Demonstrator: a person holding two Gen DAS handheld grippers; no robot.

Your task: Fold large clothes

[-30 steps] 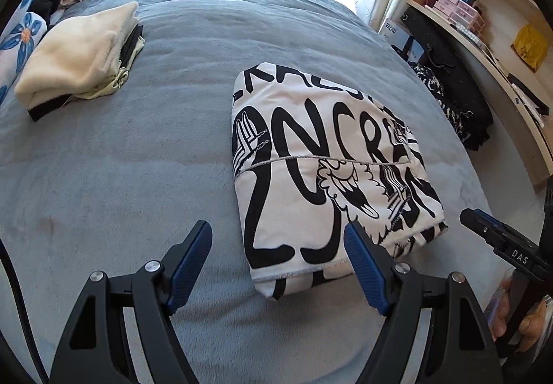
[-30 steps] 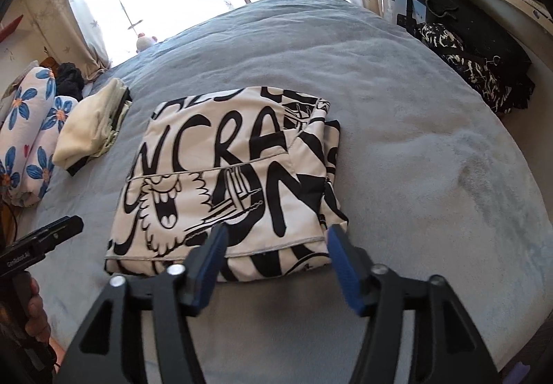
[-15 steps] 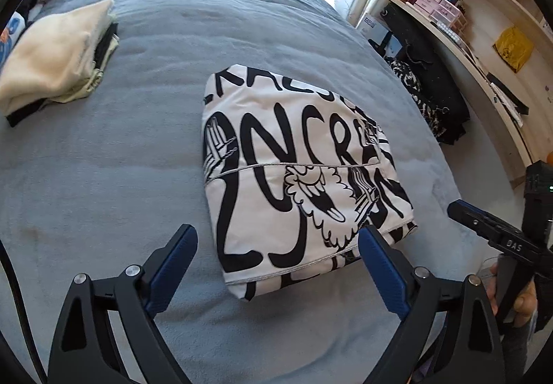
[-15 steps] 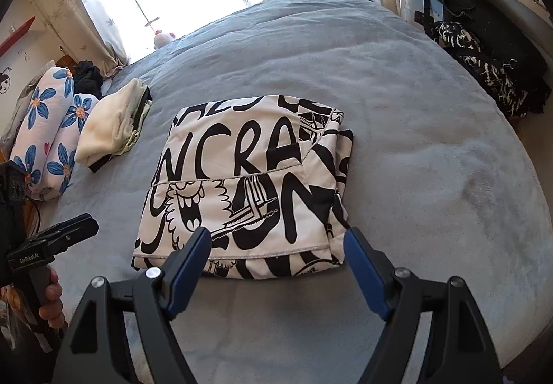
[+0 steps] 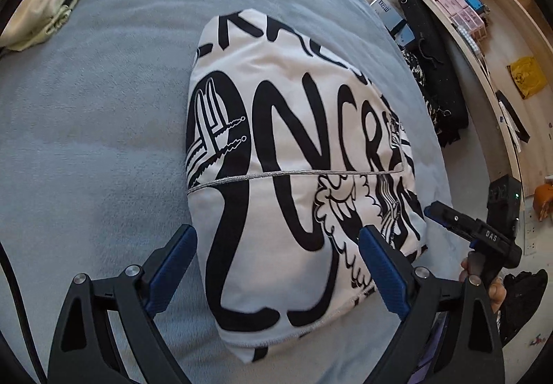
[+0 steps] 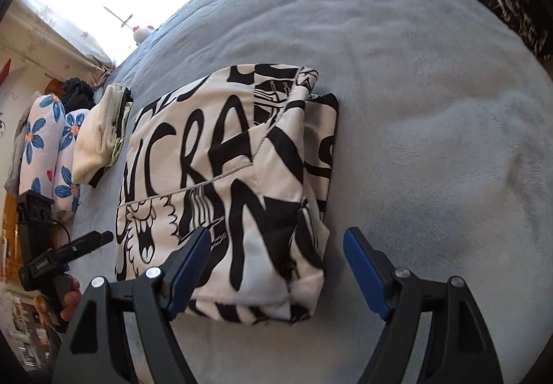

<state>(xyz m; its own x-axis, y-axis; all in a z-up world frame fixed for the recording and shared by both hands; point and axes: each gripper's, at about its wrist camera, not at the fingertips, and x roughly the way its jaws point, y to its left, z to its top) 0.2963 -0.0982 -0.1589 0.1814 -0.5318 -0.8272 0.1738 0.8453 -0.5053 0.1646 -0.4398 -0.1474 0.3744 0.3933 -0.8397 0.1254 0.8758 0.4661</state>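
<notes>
A folded white garment with big black lettering lies flat on the grey-blue bed. My left gripper is open, its blue pads hovering either side of the garment's near left corner without pressing on it. My right gripper is open too, straddling the near right corner, where the folded layers stack up. Each wrist view catches the other gripper at its edge, held by a hand: the right gripper and the left gripper.
A folded cream pile lies at the bed's far left, with floral pillows beyond it. Dark patterned clothes hang off the bed's right side, next to wooden shelves.
Both grippers have come down and forward over the garment's near edge, tilting further downward, and both sets of jaws have spread wider. The garment has not moved.
</notes>
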